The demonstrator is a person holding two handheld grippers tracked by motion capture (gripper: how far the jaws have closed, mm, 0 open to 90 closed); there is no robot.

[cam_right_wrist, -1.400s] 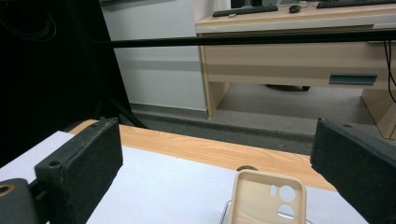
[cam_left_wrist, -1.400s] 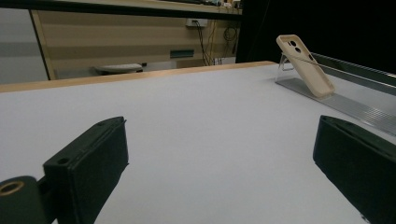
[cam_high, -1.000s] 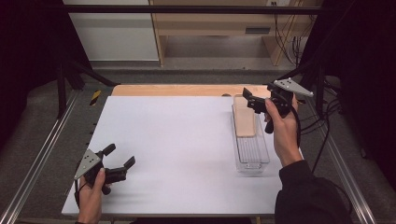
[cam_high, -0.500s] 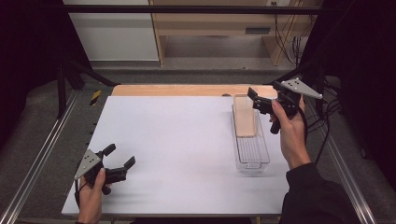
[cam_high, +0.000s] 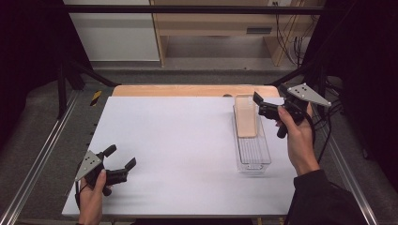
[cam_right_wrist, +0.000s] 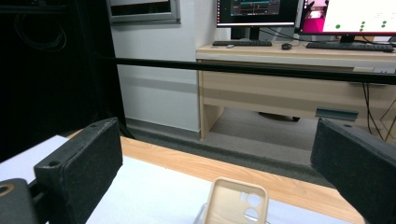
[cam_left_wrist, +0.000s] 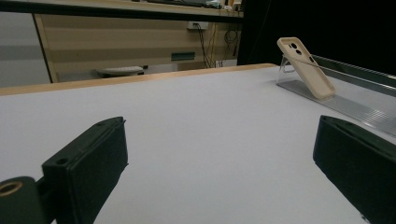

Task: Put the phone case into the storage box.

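While the right gripper (cam_high: 261, 107) hangs with its jaws spread wide and empty just beside the far end of the clear tray (cam_high: 253, 159), a beige phone case (cam_high: 246, 122) leans tilted inside that tray, propped against its far wall. Well apart, at the near left of the white table (cam_high: 187, 140), the left gripper (cam_high: 120, 157) is also spread open, holding nothing.
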